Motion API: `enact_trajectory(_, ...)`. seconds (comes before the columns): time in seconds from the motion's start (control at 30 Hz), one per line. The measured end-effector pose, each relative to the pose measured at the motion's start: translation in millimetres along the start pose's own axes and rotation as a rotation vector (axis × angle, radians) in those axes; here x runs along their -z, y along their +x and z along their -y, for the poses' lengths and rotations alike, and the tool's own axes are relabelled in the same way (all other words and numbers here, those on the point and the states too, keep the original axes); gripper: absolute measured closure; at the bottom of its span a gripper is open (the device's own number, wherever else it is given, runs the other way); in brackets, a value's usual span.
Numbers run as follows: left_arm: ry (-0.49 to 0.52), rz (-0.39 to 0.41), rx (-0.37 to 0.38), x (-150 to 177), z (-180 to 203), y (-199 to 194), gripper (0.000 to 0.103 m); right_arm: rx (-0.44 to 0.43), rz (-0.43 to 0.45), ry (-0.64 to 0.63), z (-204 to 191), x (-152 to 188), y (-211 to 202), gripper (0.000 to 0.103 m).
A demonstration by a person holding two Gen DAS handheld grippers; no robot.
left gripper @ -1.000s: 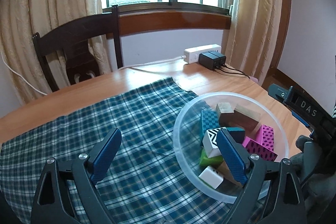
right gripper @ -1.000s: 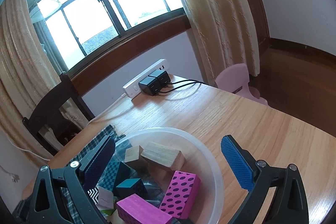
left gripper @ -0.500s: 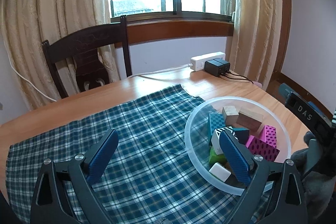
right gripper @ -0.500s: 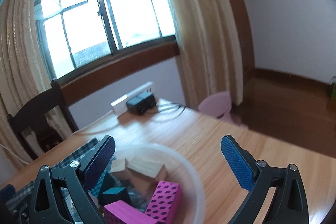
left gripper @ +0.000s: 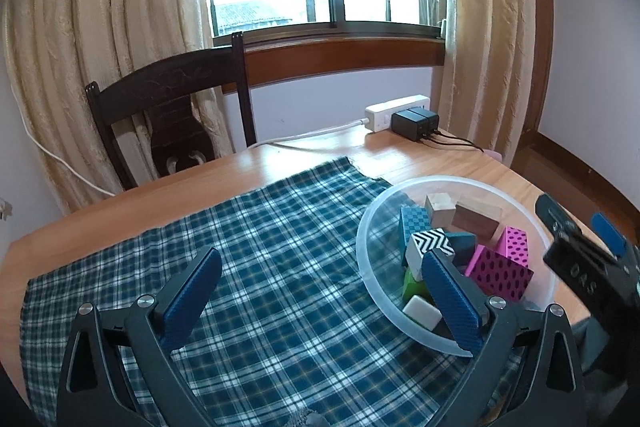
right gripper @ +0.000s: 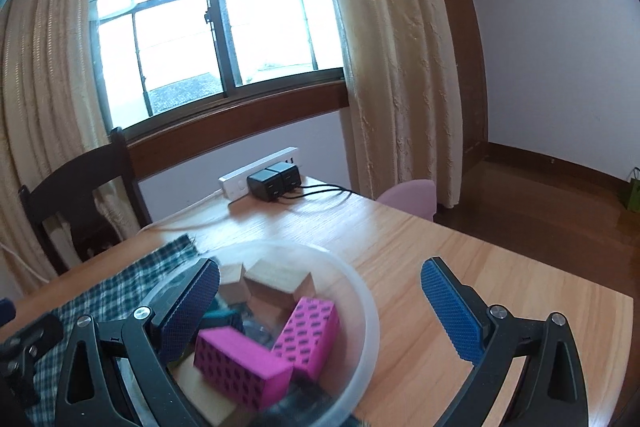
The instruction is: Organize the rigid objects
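A clear plastic bowl [left gripper: 370, 223] stands on the right part of a plaid cloth [left gripper: 256, 251] and holds several blocks: magenta dotted ones [left gripper: 500, 273], plain wooden ones [left gripper: 476, 217], a teal checked one and a black-and-white zigzag one [left gripper: 430, 245]. My left gripper [left gripper: 320, 287] is open and empty above the cloth, its right finger over the bowl's near rim. My right gripper [right gripper: 320, 297] is open and empty, straddling the bowl's [right gripper: 366, 307] right rim; the magenta blocks [right gripper: 310, 331] lie below it. The right gripper body shows at the right edge of the left wrist view [left gripper: 580, 263].
The round wooden table [right gripper: 460, 247] carries a white power strip [left gripper: 396, 111] with black adapters and cables at its far edge. A dark wooden chair [left gripper: 168, 107] stands behind the table, below the curtained window. A pink stool [right gripper: 412, 195] sits beyond the right table edge.
Both grippers have pulled back and up from the bowl, so more of the table and room shows. Both stay open. The blocks in the bowl have not moved.
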State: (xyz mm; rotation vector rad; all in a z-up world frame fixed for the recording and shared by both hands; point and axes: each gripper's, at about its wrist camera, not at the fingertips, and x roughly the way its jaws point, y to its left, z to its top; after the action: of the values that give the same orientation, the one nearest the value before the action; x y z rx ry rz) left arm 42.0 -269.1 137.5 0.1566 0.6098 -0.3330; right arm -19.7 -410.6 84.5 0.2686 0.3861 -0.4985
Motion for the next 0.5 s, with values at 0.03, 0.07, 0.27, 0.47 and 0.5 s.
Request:
enact_trajectory(0.03,-0.001,-0.002,0.0,0.2,-0.2,0.0,0.002,-0.002,-0.001,-0.003,-0.3,1.4,-2.3,0.0)
enact_trajectory(0.07,-0.002,-0.004,0.0,0.7,-0.3,-0.6,0.002,-0.006,0.0,-0.005,0.2,3.5,-6.5,0.0)
enact_trajectory(0.27,0.01,0.003,-0.005,2.9,1.1,-7.5,0.002,-0.023,-0.007,-0.012,3.1,12.4,-25.3,0.0)
enact_trajectory(0.47,0.034,0.01,-0.031,4.9,5.6,-14.2,0.002,-0.04,0.008,-0.095,-5.3,22.0,-48.1,0.0)
enact_trajectory(0.5,0.04,0.009,-0.041,5.5,7.0,-15.1,0.002,-0.045,0.011,-0.115,-7.6,23.5,-50.9,0.0)
